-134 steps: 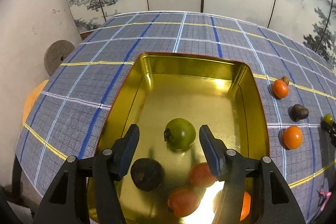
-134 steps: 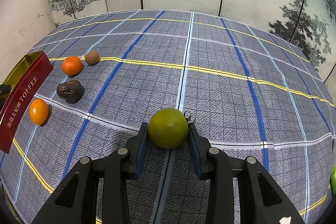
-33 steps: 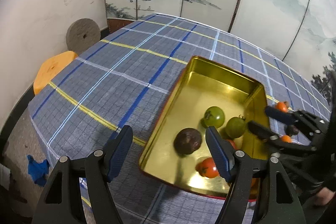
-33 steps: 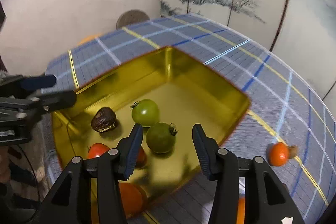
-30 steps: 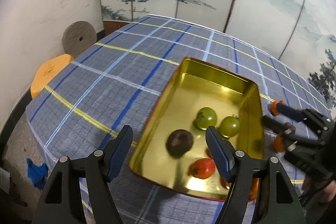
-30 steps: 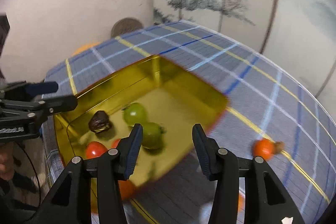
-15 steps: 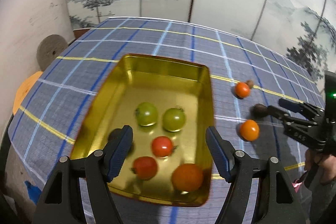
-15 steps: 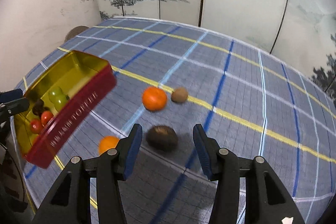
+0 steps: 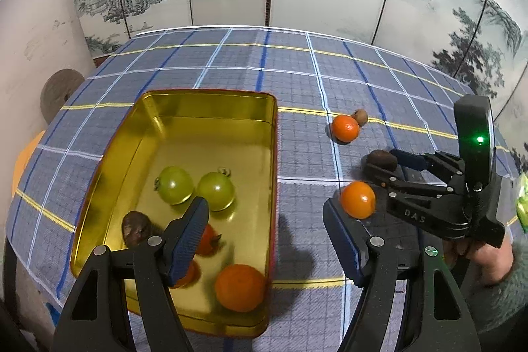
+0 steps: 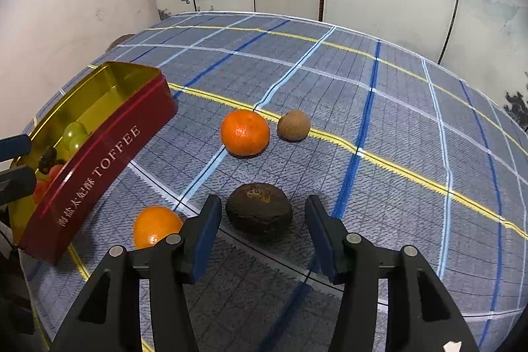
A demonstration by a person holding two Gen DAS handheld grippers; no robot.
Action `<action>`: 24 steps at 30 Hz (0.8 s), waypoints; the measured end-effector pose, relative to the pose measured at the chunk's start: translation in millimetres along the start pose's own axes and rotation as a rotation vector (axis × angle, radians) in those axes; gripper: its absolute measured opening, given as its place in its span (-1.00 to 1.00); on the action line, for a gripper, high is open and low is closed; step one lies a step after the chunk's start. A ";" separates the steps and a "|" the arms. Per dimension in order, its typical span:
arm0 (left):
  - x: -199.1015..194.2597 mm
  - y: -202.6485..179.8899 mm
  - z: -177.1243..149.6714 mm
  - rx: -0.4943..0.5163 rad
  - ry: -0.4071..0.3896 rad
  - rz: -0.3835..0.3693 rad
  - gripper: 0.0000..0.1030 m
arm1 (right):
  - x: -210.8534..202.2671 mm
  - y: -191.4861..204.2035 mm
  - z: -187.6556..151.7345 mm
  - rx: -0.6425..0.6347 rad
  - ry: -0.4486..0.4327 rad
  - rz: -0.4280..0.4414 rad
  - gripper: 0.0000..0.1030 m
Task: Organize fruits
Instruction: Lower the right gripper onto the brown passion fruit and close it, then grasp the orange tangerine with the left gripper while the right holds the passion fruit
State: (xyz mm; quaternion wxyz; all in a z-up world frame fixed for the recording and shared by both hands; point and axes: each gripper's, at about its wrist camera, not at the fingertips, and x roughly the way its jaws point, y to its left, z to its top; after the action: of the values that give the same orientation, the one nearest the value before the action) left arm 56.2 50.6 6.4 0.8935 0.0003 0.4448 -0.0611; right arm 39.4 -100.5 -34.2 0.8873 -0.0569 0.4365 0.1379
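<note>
- The right gripper [image 10: 260, 233] stands with its jaws apart and nothing gripped; the dark wrinkled fruit [image 10: 259, 212] lies on the cloth between the two pads, with a gap on each side.
- From that fruit, an orange [image 10: 245, 132] sits at about 11 o'clock, a small brown fruit [image 10: 293, 125] touching or just beside it at about 1 o'clock, and a second orange [image 10: 156, 226] at 9 o'clock, partly behind the left finger.
- The left gripper [image 9: 265, 236] hangs wide and empty above the right edge of the gold tin [image 9: 109, 154].
- In the tin lie two green tomatoes [image 9: 194, 187], a dark fruit [image 9: 136, 228], a red tomato [image 9: 208, 240] and an orange fruit [image 9: 240, 287]; another red one may lie behind the left finger, but it is mostly hidden.
- The tin's red wall reads TOFFEE, at 9 o'clock in the right wrist view.
- A checked tablecloth [image 10: 396, 154] covers the table.
</note>
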 end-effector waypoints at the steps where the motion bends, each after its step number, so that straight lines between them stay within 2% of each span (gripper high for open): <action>1: 1.2 -1.7 0.1 0.003 0.002 -0.002 0.40 | 2.2 -0.4 -0.8 0.003 0.006 0.007 -0.10; 4: 6.0 -8.3 1.7 0.011 0.009 -0.004 0.40 | 3.7 -1.4 -2.6 0.009 0.003 0.014 -0.29; 8: 11.5 -18.1 2.8 0.025 0.019 -0.012 0.40 | 2.4 -3.7 -5.6 0.012 -0.005 0.009 -0.30; 13: 17.4 -34.5 3.1 0.036 0.032 -0.054 0.40 | -8.5 -15.9 -17.2 0.032 -0.019 -0.056 -0.30; 21: 36.5 -63.2 5.1 0.057 0.061 -0.097 0.40 | -32.7 -66.1 -43.5 0.158 -0.024 -0.185 -0.30; 24: 45.9 -69.2 7.1 0.048 0.082 -0.111 0.40 | -39.5 -78.8 -51.3 0.185 -0.023 -0.208 -0.30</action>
State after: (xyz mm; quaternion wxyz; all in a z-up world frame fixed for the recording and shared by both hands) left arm 81.6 -23.5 -22.1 0.8695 -0.0005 0.4788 -0.1210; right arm 0.6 -194.8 -35.9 0.9032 -0.0182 0.4288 0.0051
